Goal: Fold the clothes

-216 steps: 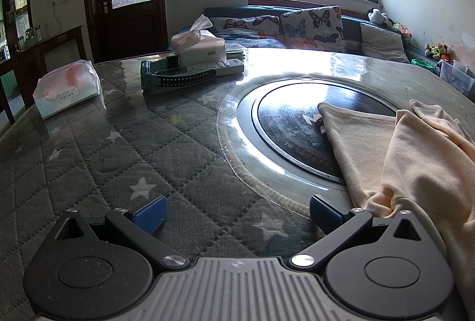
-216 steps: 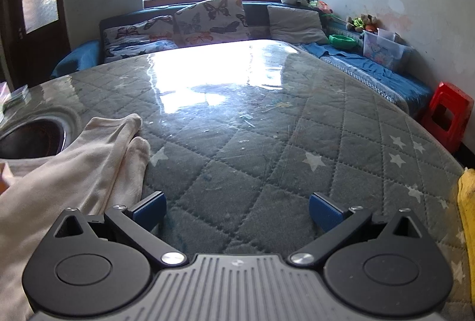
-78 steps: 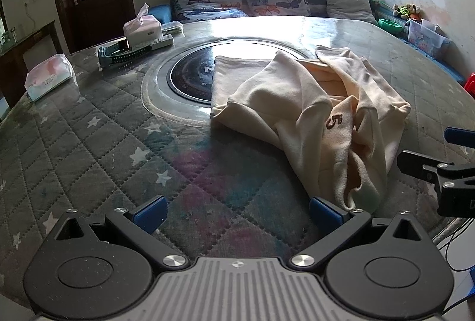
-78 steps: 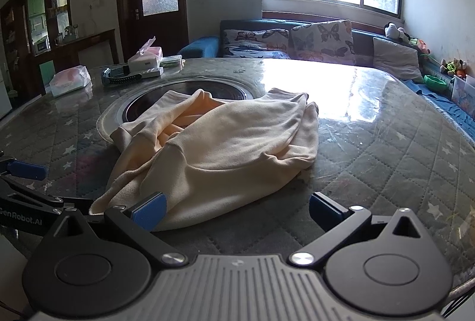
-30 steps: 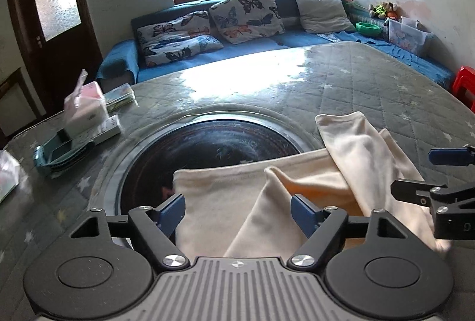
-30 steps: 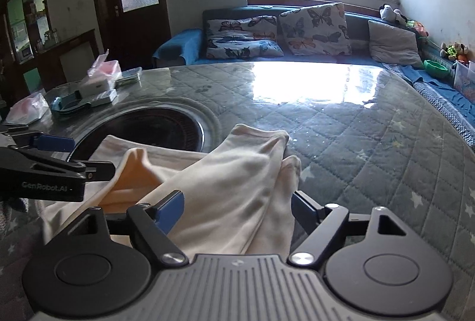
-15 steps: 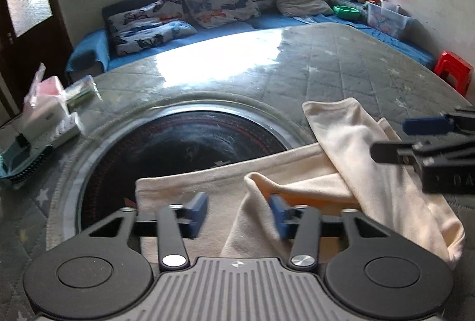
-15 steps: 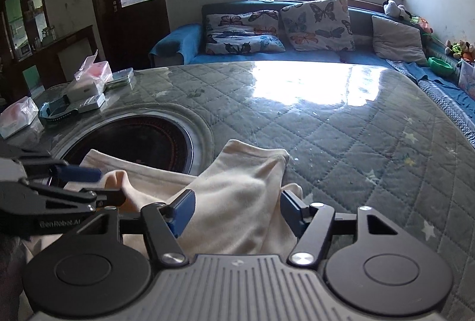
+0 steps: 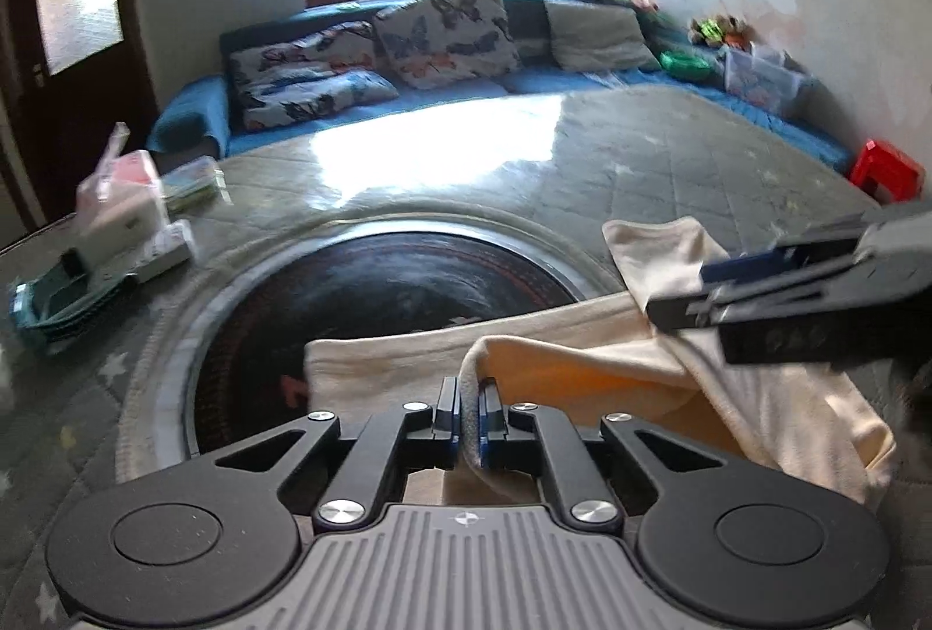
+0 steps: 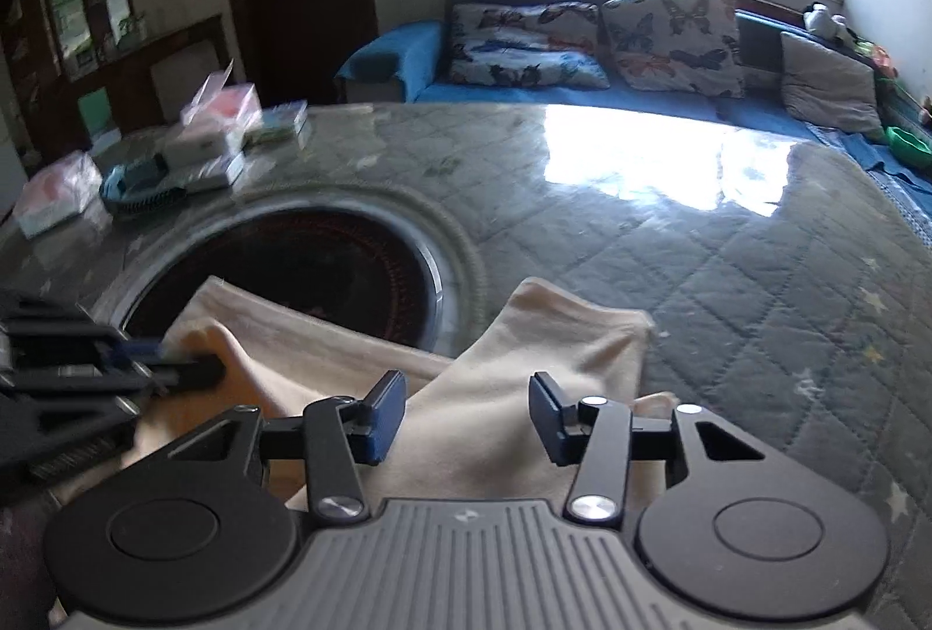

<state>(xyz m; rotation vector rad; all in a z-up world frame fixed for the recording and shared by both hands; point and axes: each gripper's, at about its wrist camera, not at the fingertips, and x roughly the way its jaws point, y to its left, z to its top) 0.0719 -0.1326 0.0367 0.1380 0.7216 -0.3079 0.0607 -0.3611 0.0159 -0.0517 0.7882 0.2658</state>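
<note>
**Soft cloth, edge grips**

Quilted table (image 10: 757, 280) is bearing the cream garment (image 9: 582, 339), limp and light. Left gripper (image 9: 464, 417) is pinching a raised fold; right gripper (image 10: 466, 417) is closing, jaws apart, over the sleeve.

A cream garment (image 9: 582, 339), orange inside its fold, is lying at lower centre over a grey-green quilted table cover (image 9: 670, 164) that is showing pale stars. Blue pads (image 10: 387, 414) are tipping black fingers. Butterfly-print cushions (image 9: 448, 30) are sitting on a blue sofa (image 9: 192, 123) above; a red stool (image 9: 885, 167) is glowing at right.
</note>
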